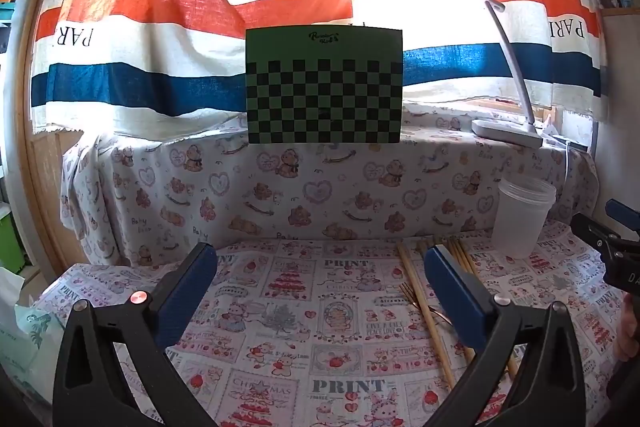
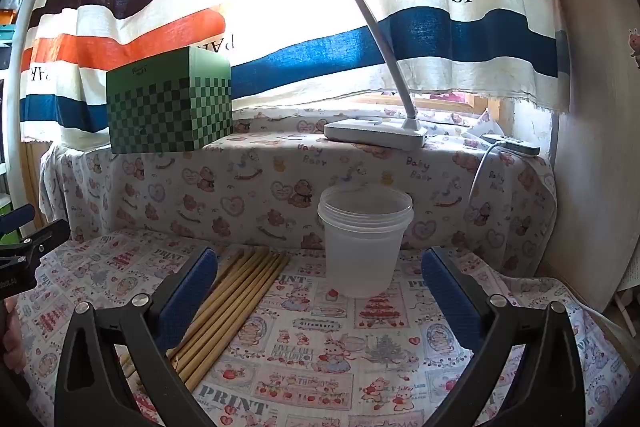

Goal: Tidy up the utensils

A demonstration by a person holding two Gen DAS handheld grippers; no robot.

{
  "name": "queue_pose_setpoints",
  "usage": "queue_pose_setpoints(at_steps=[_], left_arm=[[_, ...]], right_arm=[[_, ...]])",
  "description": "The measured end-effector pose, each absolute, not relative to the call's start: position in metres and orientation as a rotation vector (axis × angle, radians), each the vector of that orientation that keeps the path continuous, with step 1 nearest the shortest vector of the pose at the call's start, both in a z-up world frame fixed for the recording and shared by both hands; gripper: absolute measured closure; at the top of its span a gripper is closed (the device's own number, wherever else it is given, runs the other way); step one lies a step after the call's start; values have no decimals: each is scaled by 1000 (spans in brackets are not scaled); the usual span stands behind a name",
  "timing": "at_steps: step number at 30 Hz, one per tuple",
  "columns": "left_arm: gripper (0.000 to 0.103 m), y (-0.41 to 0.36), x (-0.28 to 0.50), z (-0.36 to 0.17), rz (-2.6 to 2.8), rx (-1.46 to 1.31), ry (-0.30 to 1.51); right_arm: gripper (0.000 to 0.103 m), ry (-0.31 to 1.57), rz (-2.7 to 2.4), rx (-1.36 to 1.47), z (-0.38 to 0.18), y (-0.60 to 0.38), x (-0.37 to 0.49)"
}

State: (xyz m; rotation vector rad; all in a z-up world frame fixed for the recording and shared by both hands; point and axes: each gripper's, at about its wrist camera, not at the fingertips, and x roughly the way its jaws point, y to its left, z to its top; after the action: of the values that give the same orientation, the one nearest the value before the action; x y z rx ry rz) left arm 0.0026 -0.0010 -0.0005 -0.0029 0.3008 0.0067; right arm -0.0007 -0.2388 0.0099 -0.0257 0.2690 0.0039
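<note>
Several bamboo chopsticks (image 2: 236,299) lie side by side on the printed tablecloth; in the left wrist view they (image 1: 424,311) run past my right finger, with a gold fork (image 1: 416,297) lying among them. A translucent plastic cup (image 2: 364,239) stands upright and empty to the right of the chopsticks; it also shows in the left wrist view (image 1: 522,217). My left gripper (image 1: 320,267) is open and empty above the cloth, left of the chopsticks. My right gripper (image 2: 320,267) is open and empty, with the cup straight ahead and the chopsticks at its left finger.
A raised ledge covered in bear-print cloth (image 2: 260,183) runs along the back. On it stand a green checkered box (image 1: 324,87) and a white desk lamp (image 2: 376,131). A striped curtain (image 1: 160,7) hangs behind. A wooden wall (image 2: 592,167) closes the right side.
</note>
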Motion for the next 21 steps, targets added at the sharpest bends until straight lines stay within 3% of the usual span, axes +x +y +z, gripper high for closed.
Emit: queue_pose_setpoints(at_steps=[21], left_arm=[[0, 3, 1, -1, 69, -6, 300]], right_arm=[[0, 270, 3, -29, 10, -237, 0]])
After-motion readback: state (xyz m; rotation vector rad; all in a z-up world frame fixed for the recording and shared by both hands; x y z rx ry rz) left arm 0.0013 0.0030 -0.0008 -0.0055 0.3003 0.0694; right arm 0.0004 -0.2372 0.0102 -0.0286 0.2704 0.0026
